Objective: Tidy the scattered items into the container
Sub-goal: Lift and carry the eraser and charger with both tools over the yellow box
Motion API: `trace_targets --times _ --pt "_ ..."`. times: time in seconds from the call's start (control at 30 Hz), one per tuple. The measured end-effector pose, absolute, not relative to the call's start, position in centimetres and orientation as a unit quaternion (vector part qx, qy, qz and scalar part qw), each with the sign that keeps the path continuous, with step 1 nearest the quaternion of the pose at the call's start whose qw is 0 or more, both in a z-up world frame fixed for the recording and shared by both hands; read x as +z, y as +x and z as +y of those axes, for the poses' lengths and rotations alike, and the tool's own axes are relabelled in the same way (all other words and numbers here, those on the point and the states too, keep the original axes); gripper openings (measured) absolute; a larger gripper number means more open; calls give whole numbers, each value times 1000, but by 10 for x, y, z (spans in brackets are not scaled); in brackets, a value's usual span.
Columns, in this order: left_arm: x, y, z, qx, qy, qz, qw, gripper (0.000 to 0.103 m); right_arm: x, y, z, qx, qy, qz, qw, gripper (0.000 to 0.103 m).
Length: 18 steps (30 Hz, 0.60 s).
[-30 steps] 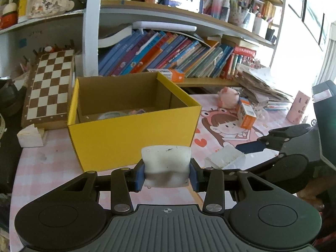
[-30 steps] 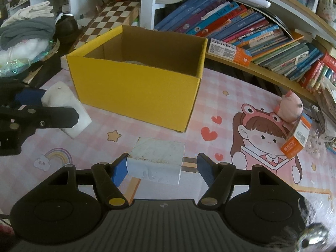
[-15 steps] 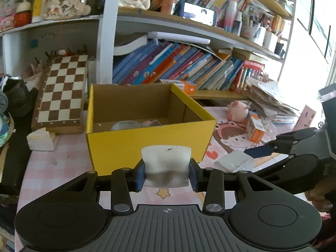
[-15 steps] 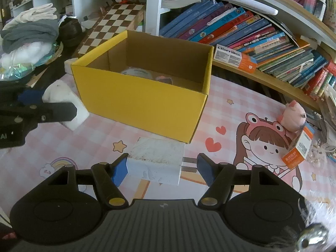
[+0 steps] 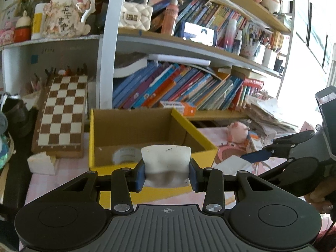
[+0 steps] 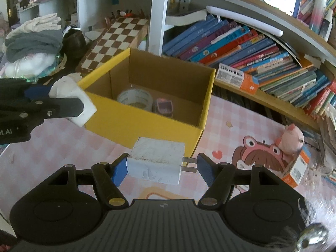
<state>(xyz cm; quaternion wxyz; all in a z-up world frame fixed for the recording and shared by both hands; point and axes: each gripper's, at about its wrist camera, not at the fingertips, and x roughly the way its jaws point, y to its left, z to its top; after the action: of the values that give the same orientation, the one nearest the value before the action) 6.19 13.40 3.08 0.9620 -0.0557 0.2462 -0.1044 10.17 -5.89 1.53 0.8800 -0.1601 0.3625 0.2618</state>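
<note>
Operator: Container [image 6: 147, 124] status?

Technician: It stood on the table [image 6: 52, 153] toward the back edge by the shelving, open-topped, with a tape roll [image 6: 134, 99] and a small pink item [image 6: 163, 106] on its floor.

Operator: Tools?

Technician: The left gripper [image 5: 167, 169] was pinching a white foam piece [image 5: 166, 158] at the near wall. The right gripper [image 6: 162, 166] was clamped on a white plug adapter [image 6: 156, 160], lengthwise, prongs against one pad, before the near-right corner.

Operator: Step in hand?

Technician: Judged as carry-to-container. Each load needed to clear the rim before release.

Daylight glare at right (fisheye-warped edges).
</note>
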Motion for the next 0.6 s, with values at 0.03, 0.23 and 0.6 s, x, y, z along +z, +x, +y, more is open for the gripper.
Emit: trace_targets --times 0.03,0.23,0.6 --pt "32 64 134 -104 -55 243 963 39 17 103 -59 263 -161 361 880 68" --pt "41 78 134 -105 -53 227 967 38 28 116 -59 264 -158 349 886 68" --pt "48 110 137 -99 -37 217 970 38 46 153 -53 271 -167 323 891 68"
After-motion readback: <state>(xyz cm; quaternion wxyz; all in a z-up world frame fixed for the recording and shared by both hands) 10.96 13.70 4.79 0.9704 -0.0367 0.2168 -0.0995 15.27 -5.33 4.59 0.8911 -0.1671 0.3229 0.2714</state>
